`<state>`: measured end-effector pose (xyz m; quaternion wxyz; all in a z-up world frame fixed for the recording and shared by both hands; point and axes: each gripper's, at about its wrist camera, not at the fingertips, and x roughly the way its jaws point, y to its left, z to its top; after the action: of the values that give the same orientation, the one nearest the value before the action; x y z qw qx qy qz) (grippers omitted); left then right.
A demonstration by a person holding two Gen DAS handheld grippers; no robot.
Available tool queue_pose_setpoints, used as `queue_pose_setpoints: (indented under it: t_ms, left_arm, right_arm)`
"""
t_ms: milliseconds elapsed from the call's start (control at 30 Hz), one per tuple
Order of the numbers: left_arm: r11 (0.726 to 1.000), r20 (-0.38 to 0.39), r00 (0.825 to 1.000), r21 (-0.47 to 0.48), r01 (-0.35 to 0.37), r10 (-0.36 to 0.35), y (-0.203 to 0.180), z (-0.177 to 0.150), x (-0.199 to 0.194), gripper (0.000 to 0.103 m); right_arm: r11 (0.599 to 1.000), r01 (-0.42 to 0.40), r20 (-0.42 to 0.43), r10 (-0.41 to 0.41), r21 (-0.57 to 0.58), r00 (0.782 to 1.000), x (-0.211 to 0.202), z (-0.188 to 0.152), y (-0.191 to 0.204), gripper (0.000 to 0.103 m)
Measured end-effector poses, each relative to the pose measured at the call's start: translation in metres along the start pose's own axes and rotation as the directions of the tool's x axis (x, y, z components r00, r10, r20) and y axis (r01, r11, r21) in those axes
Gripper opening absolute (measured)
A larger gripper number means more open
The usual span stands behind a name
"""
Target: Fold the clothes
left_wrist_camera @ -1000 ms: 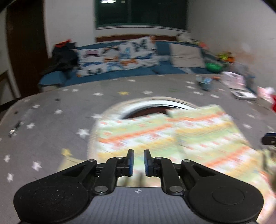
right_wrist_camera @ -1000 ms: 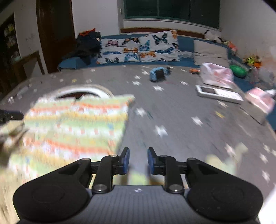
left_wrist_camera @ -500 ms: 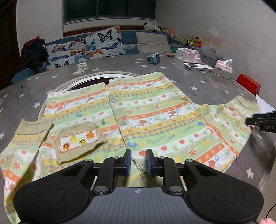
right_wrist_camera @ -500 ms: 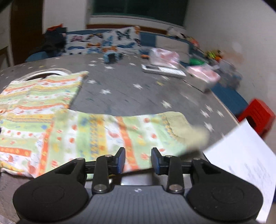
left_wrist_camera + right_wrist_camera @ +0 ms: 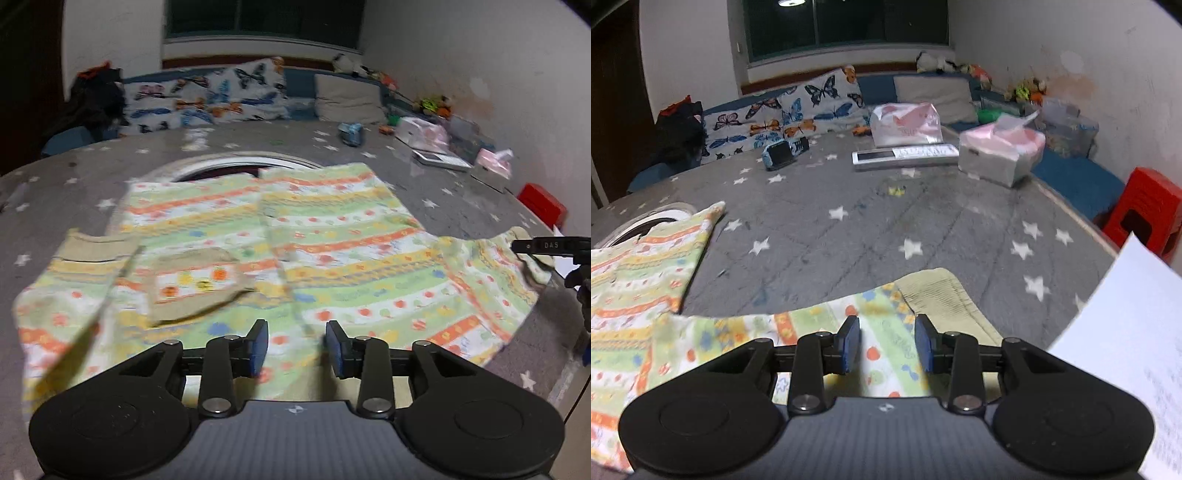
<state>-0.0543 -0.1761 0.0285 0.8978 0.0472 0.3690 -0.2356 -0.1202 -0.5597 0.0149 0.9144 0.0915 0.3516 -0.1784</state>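
The striped child's shirt (image 5: 332, 251) is spread front-up on the star-patterned grey table (image 5: 923, 214), both sleeves laid out sideways. The left gripper (image 5: 295, 345), half a second ago nearly closed at the near hem, is now parted; the right gripper (image 5: 886, 343) is likewise opened wider over the right sleeve (image 5: 886, 317). Spreading seems finished; folding is judged next.

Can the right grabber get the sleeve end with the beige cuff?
Probably yes. The right gripper has its jaws open just over the sleeve, with the beige cuff right ahead and nothing lying between them.
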Motion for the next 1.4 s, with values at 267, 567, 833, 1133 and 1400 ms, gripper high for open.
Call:
queue_pose_setpoints:
  t_ms: [267, 567, 833, 1133, 1400]
  left_arm:
    - [0.977, 0.059, 0.977, -0.074, -0.200, 0.204, 0.058, 0.015, -0.012, 0.037]
    - [0.955, 0.016, 0.956, -0.032, -0.293, 0.294, 0.086, 0.038, 0.037, 0.036]
    - [0.959, 0.006, 0.959, -0.035, -0.282, 0.283, 0.091, 0.038, 0.050, 0.013]
    - [0.937, 0.121, 0.949, -0.235, -0.259, 0.292, 0.125, 0.036, -0.006, 0.003]
    - [0.865, 0.202, 0.897, -0.414, -0.285, 0.392, 0.165, 0.008, -0.079, 0.003]
  right_arm:
    - [1.000, -0.012, 0.013, 0.012, -0.011, 1.000, 0.006, 0.007, 0.016, 0.036]
    - [0.990, -0.093, 0.045, 0.097, -0.103, 0.994, -0.021, 0.001, 0.057, 0.042]
    - [0.974, -0.137, 0.061, 0.151, -0.181, 0.987, -0.041, -0.005, 0.083, 0.042]
    - [0.968, -0.168, 0.054, 0.180, -0.185, 0.982, -0.044, -0.009, 0.093, 0.042]
    - [0.960, -0.192, 0.054, 0.206, -0.203, 0.977, -0.046, -0.010, 0.104, 0.042]
